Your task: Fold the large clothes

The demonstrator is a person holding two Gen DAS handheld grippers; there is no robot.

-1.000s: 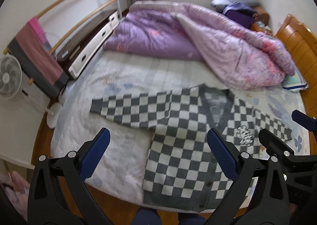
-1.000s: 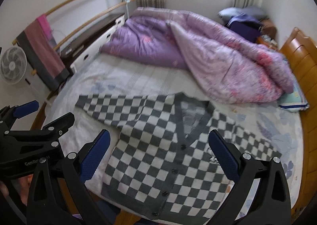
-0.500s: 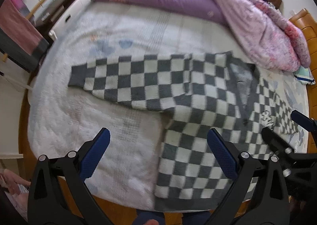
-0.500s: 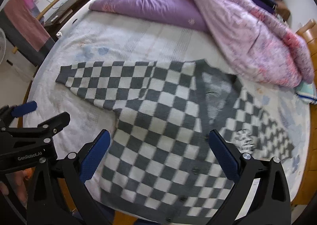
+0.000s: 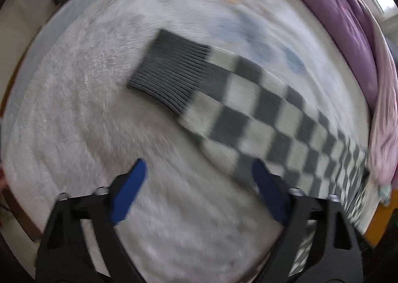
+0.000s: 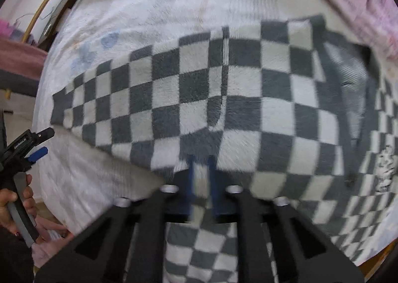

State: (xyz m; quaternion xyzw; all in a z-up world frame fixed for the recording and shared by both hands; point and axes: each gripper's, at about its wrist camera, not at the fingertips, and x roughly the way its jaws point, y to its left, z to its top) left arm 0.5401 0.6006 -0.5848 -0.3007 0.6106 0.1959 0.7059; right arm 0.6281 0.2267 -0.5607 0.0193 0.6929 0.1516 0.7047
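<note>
Grey-and-cream checks fill both views: the cardigan [image 6: 248, 98] lies spread flat on the bed [image 6: 139, 9], over its fluffy white cover.

From the right wrist camera, the garment's body takes up the middle of the frame, with one sleeve running out toward the left edge and the dark ribbed neckline [image 6: 348, 76] at the upper right. The right gripper [image 6: 202, 178] sits at the lower centre, its blue fingers [image 6: 191, 176] drawn close together with a narrow strip of the checked knit between them — they look clenched on the cardigan near the armpit, though blur softens the contact. At the far left of this frame the left gripper [image 6: 37, 143] shows from outside, held in a hand [image 6: 15, 198], just beside the sleeve's end.

The left wrist camera gives what the other cannot: the sleeve's dark ribbed cuff [image 5: 169, 76] close up, in the upper middle, with the sleeve trailing to the lower right. Its own blue fingers [image 5: 129, 188] stand wide apart and released, over bare white cover below the cuff, gripping nothing. A purple duvet [image 5: 348, 21] — bunched at the upper right — borders the bed. This whole view is smeared.
</note>
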